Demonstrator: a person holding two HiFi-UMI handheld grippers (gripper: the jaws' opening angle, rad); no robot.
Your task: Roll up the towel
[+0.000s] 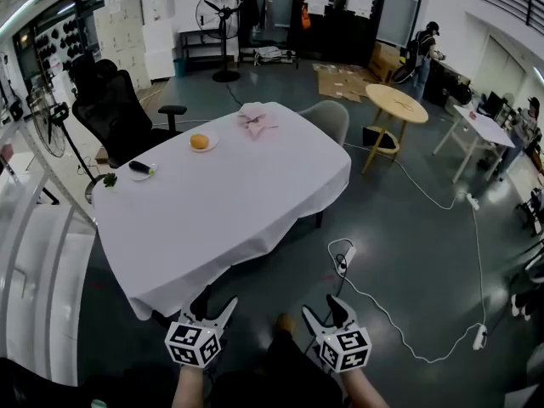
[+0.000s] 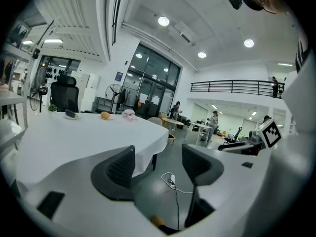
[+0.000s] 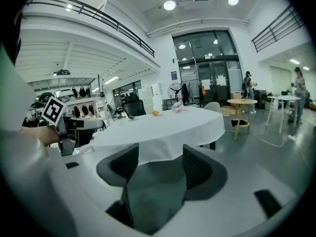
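A crumpled pink towel (image 1: 254,120) lies at the far end of the white-clothed oval table (image 1: 221,215); it also shows small in the left gripper view, towel (image 2: 129,114), and in the right gripper view, towel (image 3: 178,107). Both grippers hang low at the near side, off the table's near edge. My left gripper (image 1: 213,314) is open with nothing between its jaws. My right gripper (image 1: 330,314) is open and empty too. Each gripper looks across the table toward the towel.
On the table sit a plate with an orange (image 1: 201,142) and a plate with a dark vegetable (image 1: 141,168). A black office chair (image 1: 115,113) stands at the left, a grey chair (image 1: 326,117) behind the table. A power strip and white cable (image 1: 344,259) lie on the floor at the right.
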